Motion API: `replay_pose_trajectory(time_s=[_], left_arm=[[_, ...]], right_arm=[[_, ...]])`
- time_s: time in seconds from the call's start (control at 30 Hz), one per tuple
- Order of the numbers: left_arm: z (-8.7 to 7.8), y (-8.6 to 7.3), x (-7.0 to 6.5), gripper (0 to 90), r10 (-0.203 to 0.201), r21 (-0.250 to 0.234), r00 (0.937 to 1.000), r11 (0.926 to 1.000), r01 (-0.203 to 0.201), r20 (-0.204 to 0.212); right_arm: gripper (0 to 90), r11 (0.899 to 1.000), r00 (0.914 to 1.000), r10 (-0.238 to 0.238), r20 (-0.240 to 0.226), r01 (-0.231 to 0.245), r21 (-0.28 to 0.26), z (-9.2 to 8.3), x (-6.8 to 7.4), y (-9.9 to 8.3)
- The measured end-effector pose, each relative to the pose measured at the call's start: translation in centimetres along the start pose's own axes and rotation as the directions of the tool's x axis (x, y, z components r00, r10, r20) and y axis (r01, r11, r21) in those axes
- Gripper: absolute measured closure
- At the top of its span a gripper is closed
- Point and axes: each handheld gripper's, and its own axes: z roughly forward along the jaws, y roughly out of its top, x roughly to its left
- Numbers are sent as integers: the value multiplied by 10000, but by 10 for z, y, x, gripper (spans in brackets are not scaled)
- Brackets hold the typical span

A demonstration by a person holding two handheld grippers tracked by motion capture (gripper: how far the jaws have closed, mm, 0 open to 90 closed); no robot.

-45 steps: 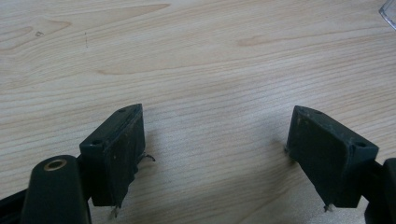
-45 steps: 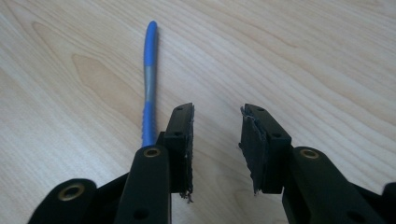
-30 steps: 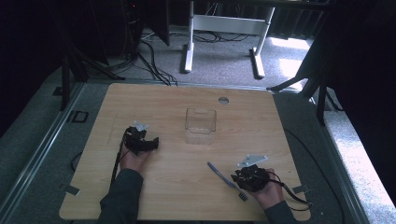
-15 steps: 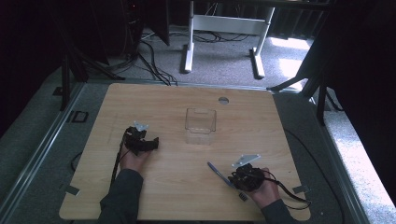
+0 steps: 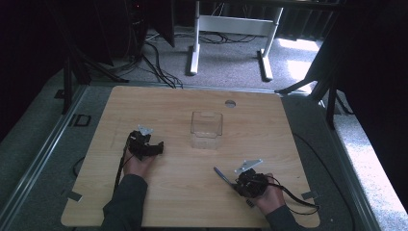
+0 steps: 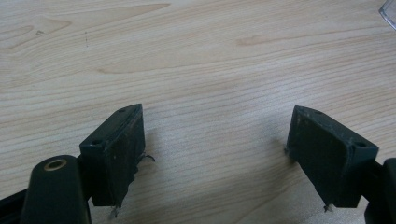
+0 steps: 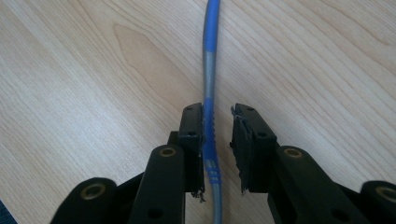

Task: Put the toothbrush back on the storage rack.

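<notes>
Nearest the person, at about five o'clock on the wooden surface (image 5: 183,192), the right hand-held gripper (image 7: 218,126) is straddling one blue-and-silver pen (image 7: 209,93), which is lying flat on the wood. Its jaws are standing narrowly apart, the left one touching the barrel, the other showing a slim gap, so nothing is clamped. At about eight o'clock, the left hand-held gripper (image 6: 215,140) is resting low over bare wood, jaws spread wide and holding nothing. Farther off, toward twelve o'clock, one clear plastic box (image 5: 206,129) is sitting upright, well apart from both grippers.
</notes>
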Motion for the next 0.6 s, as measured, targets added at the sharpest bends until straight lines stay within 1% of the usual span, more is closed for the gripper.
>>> replay_pose_trajectory(time_s=[0.07,0.33,0.6], left_arm=[[0,0,0,198,1,-1,10000,10000,-1,0],[0,0,0,198,2,-3,10000,10000,-2,0],[0,0,0,198,-3,-4,10000,10000,3,1]], right_arm=[[732,10000,10000,15,-88,-15,30,1,0,1],[733,9994,10000,-14,-70,16,338,6,1,1],[735,9981,9997,-241,25,239,560,10,4,2]])
